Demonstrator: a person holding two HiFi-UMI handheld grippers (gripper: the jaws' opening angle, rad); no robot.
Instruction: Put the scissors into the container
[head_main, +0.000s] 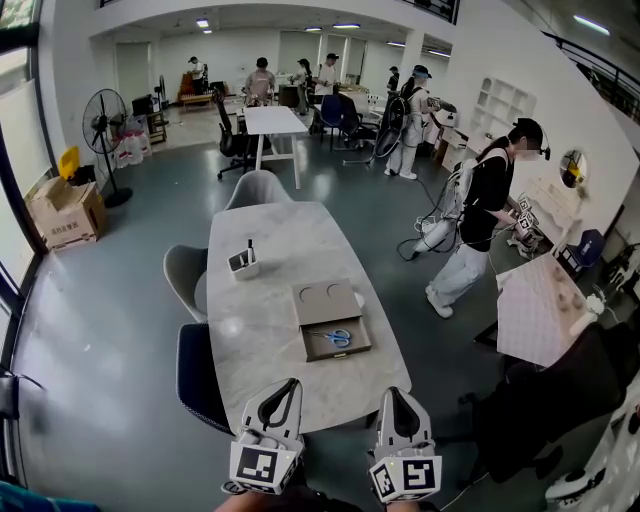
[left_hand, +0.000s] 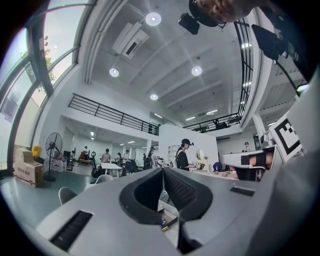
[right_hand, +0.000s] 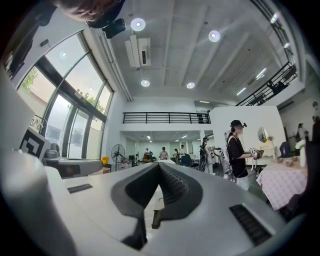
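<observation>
Blue-handled scissors (head_main: 338, 338) lie in a shallow brown box (head_main: 352, 350) on the marble table (head_main: 270, 330), with the box's lid (head_main: 326, 300) just beyond it. A small white container (head_main: 243, 263) holding a dark pen stands further back on the table's left side. My left gripper (head_main: 290, 386) and right gripper (head_main: 397, 392) hover side by side at the table's near edge, short of the box. Both point level and nothing is between their jaws. The jaws meet at the tip in the left gripper view (left_hand: 162, 170) and in the right gripper view (right_hand: 159, 165).
Grey and dark chairs (head_main: 195, 375) stand along the table's left side. A person in black (head_main: 480, 215) stands to the right, near a checked-cloth table (head_main: 540, 310). A fan (head_main: 105, 125) and cardboard boxes (head_main: 62, 212) are at the far left, and more people and tables are at the back.
</observation>
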